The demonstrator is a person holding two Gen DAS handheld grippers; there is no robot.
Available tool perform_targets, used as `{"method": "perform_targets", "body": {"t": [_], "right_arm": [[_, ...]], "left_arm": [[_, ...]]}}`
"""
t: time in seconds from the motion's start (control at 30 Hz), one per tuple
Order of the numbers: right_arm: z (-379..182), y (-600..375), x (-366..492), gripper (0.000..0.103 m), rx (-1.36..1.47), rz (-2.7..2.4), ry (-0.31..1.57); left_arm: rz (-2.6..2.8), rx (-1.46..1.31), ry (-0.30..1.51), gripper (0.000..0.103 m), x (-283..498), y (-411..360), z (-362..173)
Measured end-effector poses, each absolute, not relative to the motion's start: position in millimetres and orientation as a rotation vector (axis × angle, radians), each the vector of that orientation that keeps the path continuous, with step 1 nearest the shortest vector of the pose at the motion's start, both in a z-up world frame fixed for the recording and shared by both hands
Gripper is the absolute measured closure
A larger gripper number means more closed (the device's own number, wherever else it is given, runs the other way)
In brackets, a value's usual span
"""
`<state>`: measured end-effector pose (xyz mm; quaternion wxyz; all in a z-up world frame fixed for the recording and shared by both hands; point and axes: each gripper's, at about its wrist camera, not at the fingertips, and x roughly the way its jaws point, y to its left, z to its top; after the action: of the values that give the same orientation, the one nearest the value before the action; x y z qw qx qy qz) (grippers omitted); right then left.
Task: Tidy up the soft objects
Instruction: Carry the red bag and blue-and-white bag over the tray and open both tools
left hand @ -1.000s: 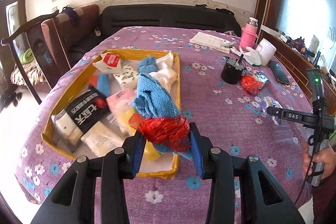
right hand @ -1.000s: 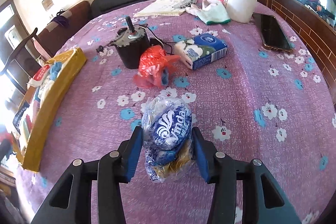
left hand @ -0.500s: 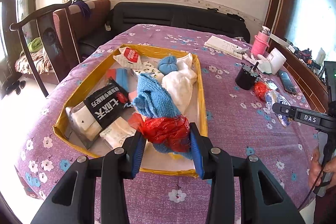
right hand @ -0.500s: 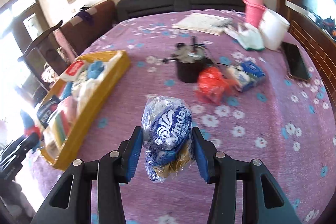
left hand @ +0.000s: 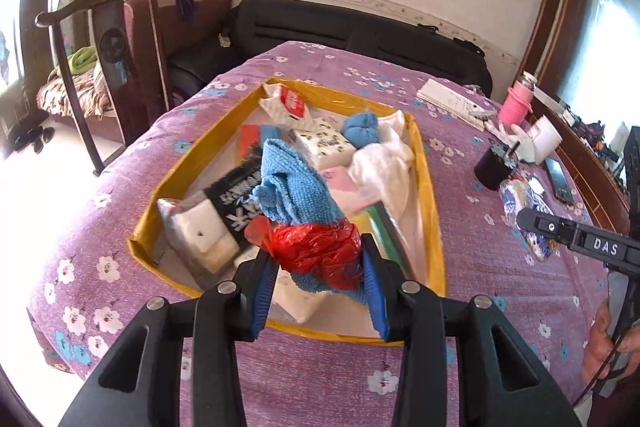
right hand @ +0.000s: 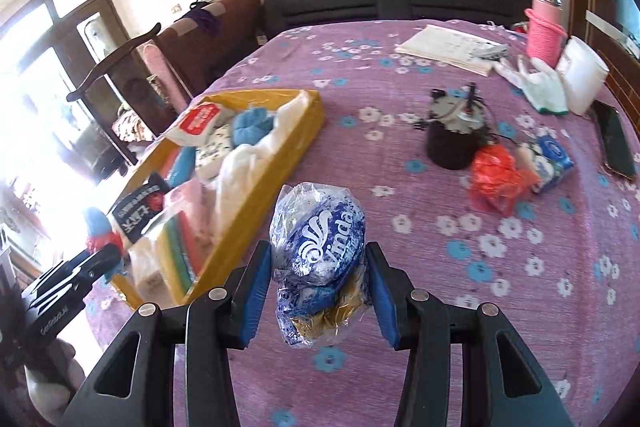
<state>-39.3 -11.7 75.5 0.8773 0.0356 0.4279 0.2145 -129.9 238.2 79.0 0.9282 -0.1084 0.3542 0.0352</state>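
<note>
Moved nearer: yellow tray (left hand: 428, 179), now mid-frame. We clamp red-and-blue bundle (left hand: 320, 251) in left gripper (left hand: 318, 277); right gripper (right hand: 318, 277) pinches Vinda tissue pack (right hand: 320, 247).

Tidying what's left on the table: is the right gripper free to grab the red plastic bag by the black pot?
Probably not yet. The right gripper is shut on the Vinda tissue pack, so its jaws are occupied. The red plastic bag itself lies uncovered beside the black pot.

Tray (right hand: 298, 147) left w/ cloths (left hand: 296, 187) inside, motor (right hand: 454, 141) right – phone (right hand: 618, 143) beyond
</note>
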Motion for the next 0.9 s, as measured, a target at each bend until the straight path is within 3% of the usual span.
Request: {"method": "perform_targets", "body": {"t": [0.57,0.9], "right_arm": [[75.7,71.7,-42.4,0.052,0.027,0.662,0.931],[61.3,101.4,-20.6,0.052,-0.027,0.651,0.955]], "left_arm": [[0.135,-0.236,0.707,0.064,-101.6,298.6,97.1],[0.075,-0.135,0.775,0.064,-22.6,287.7,95.9]]}}
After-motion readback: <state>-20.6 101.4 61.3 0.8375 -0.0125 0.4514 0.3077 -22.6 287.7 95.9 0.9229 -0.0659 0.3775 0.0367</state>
